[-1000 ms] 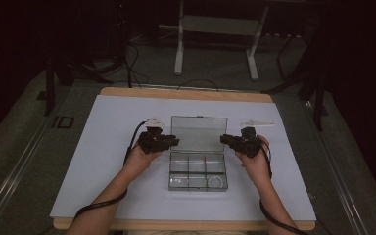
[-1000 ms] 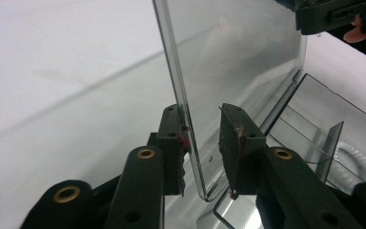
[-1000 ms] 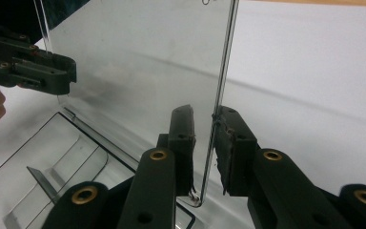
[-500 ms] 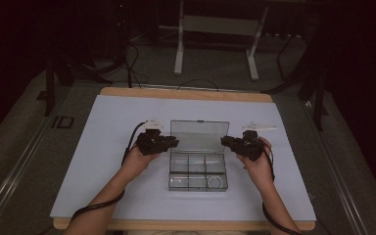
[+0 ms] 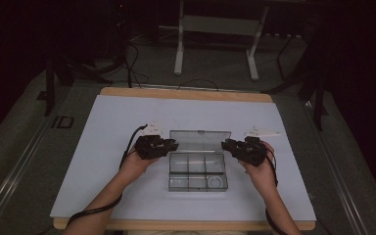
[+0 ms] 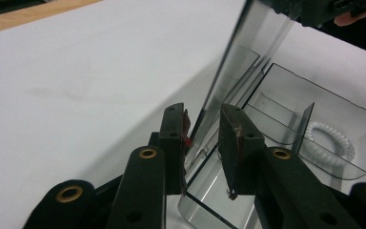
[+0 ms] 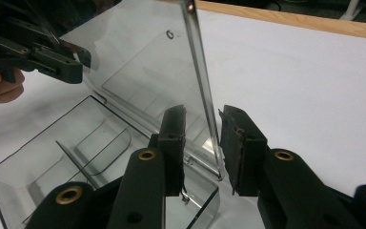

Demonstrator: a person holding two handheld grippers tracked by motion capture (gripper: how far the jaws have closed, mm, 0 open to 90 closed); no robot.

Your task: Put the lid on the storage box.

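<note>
The clear plastic box [image 5: 198, 171] sits mid-table on the white mat [image 5: 103, 147], its lid [image 5: 199, 140] raised upright at the far edge. The left gripper [image 5: 170, 145] is at the lid's left end and the right gripper [image 5: 226, 145] at its right end, each with jaws apart and the lid's edge between the pads. The right jaws have just been opening; whether either gripper's pads touch the lid cannot be made out. A white coiled band [image 6: 332, 140], blurred through the dividers, lies in one compartment

clear compartment box [image 5: 198, 170], lid [image 5: 200, 139] upright, mid-table
</note>
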